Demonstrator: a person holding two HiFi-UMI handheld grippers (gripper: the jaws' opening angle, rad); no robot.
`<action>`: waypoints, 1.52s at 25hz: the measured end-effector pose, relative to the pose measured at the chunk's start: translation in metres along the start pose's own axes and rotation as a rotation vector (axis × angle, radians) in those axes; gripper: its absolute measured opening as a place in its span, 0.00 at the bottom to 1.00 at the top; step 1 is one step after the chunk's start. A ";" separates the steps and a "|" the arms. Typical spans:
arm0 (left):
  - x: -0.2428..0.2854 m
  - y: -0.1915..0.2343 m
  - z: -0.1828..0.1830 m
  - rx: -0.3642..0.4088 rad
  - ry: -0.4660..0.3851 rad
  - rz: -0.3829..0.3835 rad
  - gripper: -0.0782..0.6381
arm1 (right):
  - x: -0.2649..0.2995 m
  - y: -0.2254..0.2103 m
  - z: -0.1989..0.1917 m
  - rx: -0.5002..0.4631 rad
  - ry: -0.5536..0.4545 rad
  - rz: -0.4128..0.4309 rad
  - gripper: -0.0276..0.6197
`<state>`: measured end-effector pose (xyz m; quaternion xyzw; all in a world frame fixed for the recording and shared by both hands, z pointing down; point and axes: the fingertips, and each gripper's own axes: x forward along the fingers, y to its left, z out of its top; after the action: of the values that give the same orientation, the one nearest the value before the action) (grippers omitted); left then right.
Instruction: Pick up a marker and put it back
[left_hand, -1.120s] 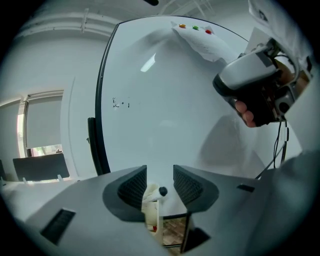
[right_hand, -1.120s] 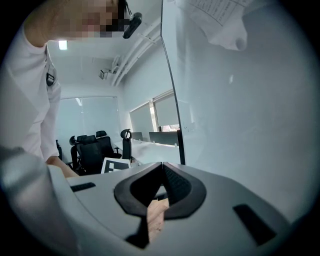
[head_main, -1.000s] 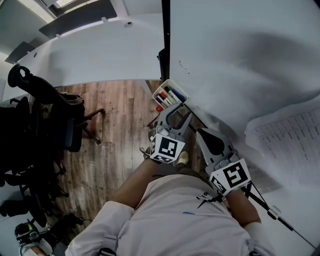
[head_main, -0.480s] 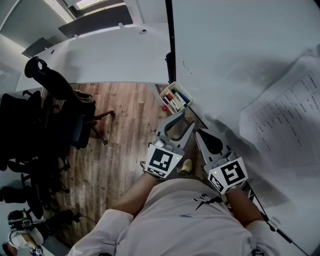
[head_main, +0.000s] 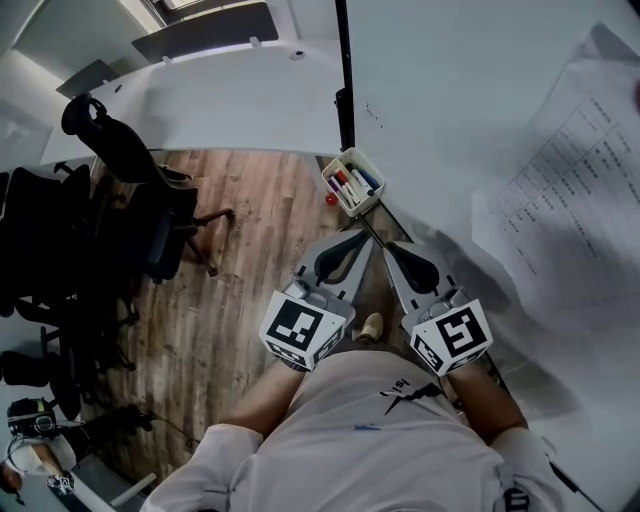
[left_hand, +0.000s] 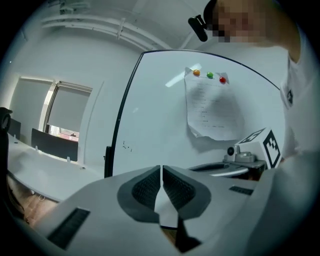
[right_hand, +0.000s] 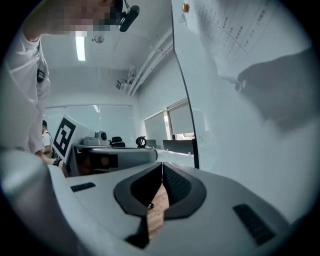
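Observation:
A small white tray (head_main: 364, 199) hangs at the whiteboard's lower edge and holds red, blue and dark markers (head_main: 345, 184). My left gripper (head_main: 360, 237) hovers just short of the tray, pointing at it. Its jaws have just been closing and now stand shut with nothing between them. In the left gripper view the left gripper (left_hand: 161, 168) has its ribbed pads together, facing the whiteboard (left_hand: 160, 125). My right gripper (head_main: 391, 246) lies beside the left one, also shut and empty. In the right gripper view the right gripper (right_hand: 162, 165) has its pads meeting over wooden floor.
A printed sheet (head_main: 575, 190) is pinned on the whiteboard with coloured magnets (left_hand: 209, 75). Black office chairs (head_main: 110, 225) crowd the wooden floor (head_main: 250, 250) to the left. The board's black frame (head_main: 343, 70) runs up above the tray. A small red object (head_main: 329, 199) lies under the tray.
The left gripper's jaws went from wide open to shut, with nothing in them. It has pulled back from the tray and risen. The right gripper shifted slightly.

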<state>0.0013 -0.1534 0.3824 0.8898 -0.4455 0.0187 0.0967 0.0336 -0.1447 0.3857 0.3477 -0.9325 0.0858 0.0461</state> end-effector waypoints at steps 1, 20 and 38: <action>-0.003 -0.002 0.001 -0.006 -0.005 0.005 0.14 | -0.001 0.002 0.000 0.002 -0.003 0.005 0.06; -0.063 -0.021 -0.005 -0.005 0.014 0.081 0.13 | -0.013 0.044 -0.003 0.023 -0.024 0.068 0.06; -0.174 -0.050 -0.008 -0.011 -0.018 -0.092 0.13 | -0.051 0.151 -0.010 0.000 -0.018 -0.124 0.06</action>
<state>-0.0631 0.0147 0.3616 0.9090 -0.4052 0.0039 0.0981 -0.0265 0.0020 0.3686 0.4057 -0.9095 0.0798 0.0429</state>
